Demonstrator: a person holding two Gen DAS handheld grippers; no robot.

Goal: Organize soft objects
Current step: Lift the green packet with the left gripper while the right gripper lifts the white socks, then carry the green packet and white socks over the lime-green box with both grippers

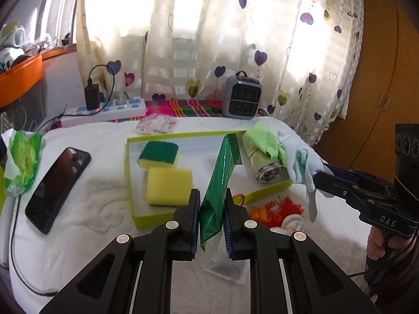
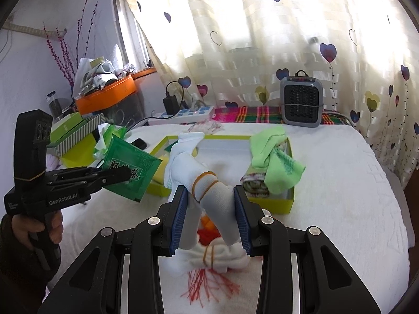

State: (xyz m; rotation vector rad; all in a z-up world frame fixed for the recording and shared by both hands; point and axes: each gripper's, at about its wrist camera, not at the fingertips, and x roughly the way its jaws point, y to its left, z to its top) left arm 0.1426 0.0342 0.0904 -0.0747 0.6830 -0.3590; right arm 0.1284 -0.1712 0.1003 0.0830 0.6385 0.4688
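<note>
My left gripper [image 1: 212, 209] is shut on a green foil tea packet [image 1: 218, 183], held upright over the front edge of the yellow-green box [image 1: 129, 178]; it also shows in the right wrist view [image 2: 129, 172]. The box holds two yellow-green sponges [image 1: 167, 185], a rolled patterned cloth [image 1: 264, 164] and a light green cloth [image 1: 262, 141]. My right gripper [image 2: 212, 217] is shut on a white sock bundle [image 2: 209, 188] bound with rubber bands, held above the bed near the box's front; it also shows in the left wrist view [image 1: 301, 164].
A white bundle with red yarn [image 2: 209, 259] lies on the white bedspread below my right gripper. A phone [image 1: 59, 185] and a green bag [image 1: 22, 157] lie left. A power strip [image 1: 104, 111] and a small grey heater [image 1: 242, 96] stand at the back.
</note>
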